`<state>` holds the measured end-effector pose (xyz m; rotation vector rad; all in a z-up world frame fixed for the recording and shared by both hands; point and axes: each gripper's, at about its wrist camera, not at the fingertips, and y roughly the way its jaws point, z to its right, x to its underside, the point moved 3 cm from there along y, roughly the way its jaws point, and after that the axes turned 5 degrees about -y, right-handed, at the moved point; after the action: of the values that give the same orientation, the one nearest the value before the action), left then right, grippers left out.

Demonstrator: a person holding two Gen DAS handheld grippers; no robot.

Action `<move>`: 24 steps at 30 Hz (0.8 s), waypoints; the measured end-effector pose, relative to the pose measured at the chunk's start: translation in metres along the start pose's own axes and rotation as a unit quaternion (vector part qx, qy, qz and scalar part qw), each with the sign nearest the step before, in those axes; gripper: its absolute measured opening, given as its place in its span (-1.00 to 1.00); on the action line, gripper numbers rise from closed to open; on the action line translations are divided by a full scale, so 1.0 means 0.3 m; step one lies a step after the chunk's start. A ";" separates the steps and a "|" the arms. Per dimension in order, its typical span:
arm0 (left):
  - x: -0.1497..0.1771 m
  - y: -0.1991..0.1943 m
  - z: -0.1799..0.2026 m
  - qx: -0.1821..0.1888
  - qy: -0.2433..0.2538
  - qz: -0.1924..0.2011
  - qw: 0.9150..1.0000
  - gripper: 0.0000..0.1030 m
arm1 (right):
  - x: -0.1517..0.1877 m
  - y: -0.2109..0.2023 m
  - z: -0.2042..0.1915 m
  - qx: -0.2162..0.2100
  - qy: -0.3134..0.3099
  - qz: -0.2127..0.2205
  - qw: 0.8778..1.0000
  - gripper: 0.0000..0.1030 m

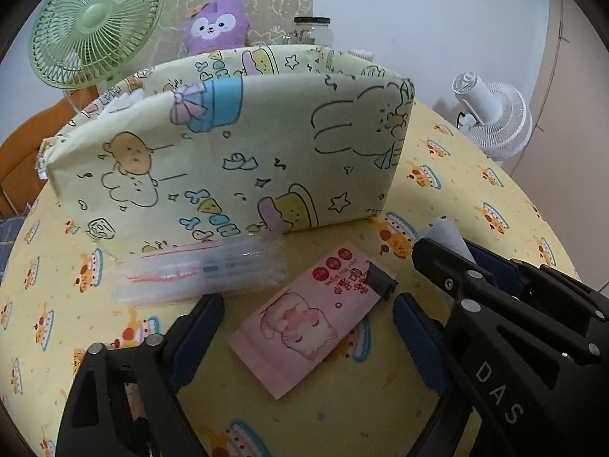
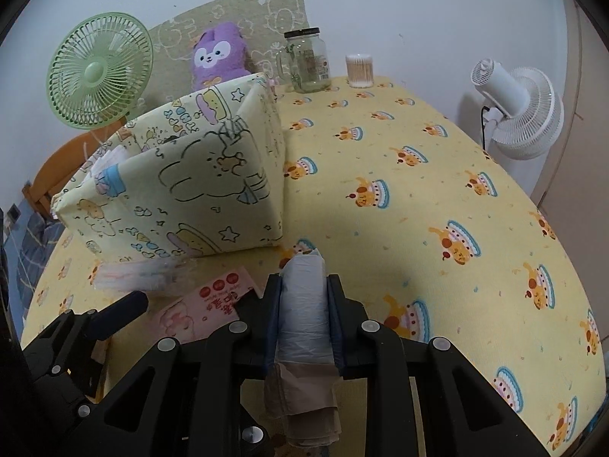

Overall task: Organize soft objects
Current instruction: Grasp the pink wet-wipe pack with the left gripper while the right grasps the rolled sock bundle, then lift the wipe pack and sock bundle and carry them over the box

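Observation:
A pale yellow cartoon-print fabric bin (image 1: pixel 228 144) stands on the yellow table; it also shows in the right wrist view (image 2: pixel 182 186). A pink wet-wipes pack (image 1: pixel 304 320) lies in front of it, between the fingers of my open left gripper (image 1: pixel 308 327). The pack shows in the right wrist view (image 2: pixel 205 308) too. A clear plastic packet (image 1: pixel 201 274) lies against the bin's base. My right gripper (image 2: pixel 304 289) is shut on a roll of white plastic bags (image 2: pixel 304 297), just right of the left gripper. A purple plush toy (image 2: pixel 219 53) sits behind the bin.
A green fan (image 2: pixel 99 76) stands at the back left and a white fan (image 2: pixel 521 114) at the right table edge. A glass jar (image 2: pixel 306 61) and a cotton swab tub (image 2: pixel 359 70) stand at the back. An orange chair (image 1: pixel 23 160) is at left.

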<state>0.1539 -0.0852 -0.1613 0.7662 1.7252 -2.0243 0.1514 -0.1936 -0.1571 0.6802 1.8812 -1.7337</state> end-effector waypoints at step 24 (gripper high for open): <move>0.077 -0.111 0.032 0.013 0.015 0.028 0.999 -0.24 | 0.059 -0.056 -0.028 -0.013 -0.013 -0.003 1.000 -0.50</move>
<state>0.1142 -0.0872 -0.1486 0.8485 1.6763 -2.0115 0.1268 -0.1858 -0.1553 0.6394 1.8857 -1.7108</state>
